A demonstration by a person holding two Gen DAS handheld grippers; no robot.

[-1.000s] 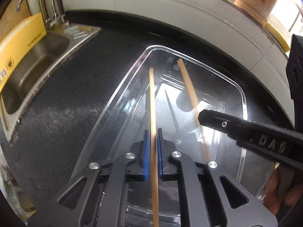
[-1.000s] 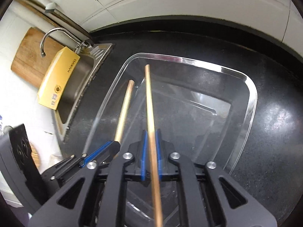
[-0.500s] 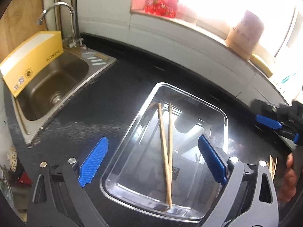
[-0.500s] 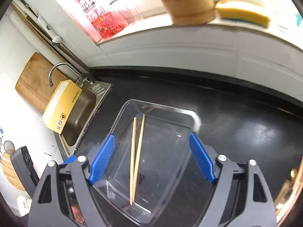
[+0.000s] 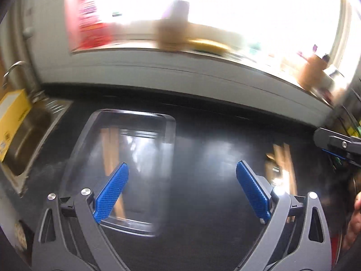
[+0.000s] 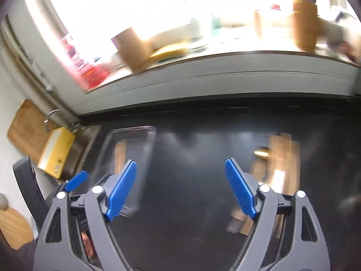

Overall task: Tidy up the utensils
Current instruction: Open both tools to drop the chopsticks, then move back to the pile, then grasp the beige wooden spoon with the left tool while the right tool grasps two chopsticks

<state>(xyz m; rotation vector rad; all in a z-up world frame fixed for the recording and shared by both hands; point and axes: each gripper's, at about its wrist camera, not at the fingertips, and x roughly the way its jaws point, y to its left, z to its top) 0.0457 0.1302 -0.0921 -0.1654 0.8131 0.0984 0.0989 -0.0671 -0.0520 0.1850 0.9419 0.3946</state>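
Observation:
A clear plastic tray [image 5: 167, 126] sits on the black counter at left, with two wooden chopsticks [image 5: 109, 149] lying in it; it also shows in the right wrist view [image 6: 149, 140], chopsticks [image 6: 119, 155] inside. A blurred pile of wooden utensils [image 5: 282, 164] lies on the counter at right, also in the right wrist view [image 6: 282, 155]. My left gripper [image 5: 182, 189] is open and empty above the counter between tray and pile. My right gripper [image 6: 180, 187] is open and empty, likewise between them. Both views are motion-blurred.
A steel sink [image 5: 29, 131] with a yellow box [image 5: 11, 117] is at far left. A window sill with a brown cup [image 6: 133, 47] and packets runs along the back. The right gripper's body [image 5: 334, 144] shows at the right edge.
Both grippers released the chopsticks into the tray, opened wide, rose and swung right. The tray now sits left in both views and the utensil pile has come into sight.

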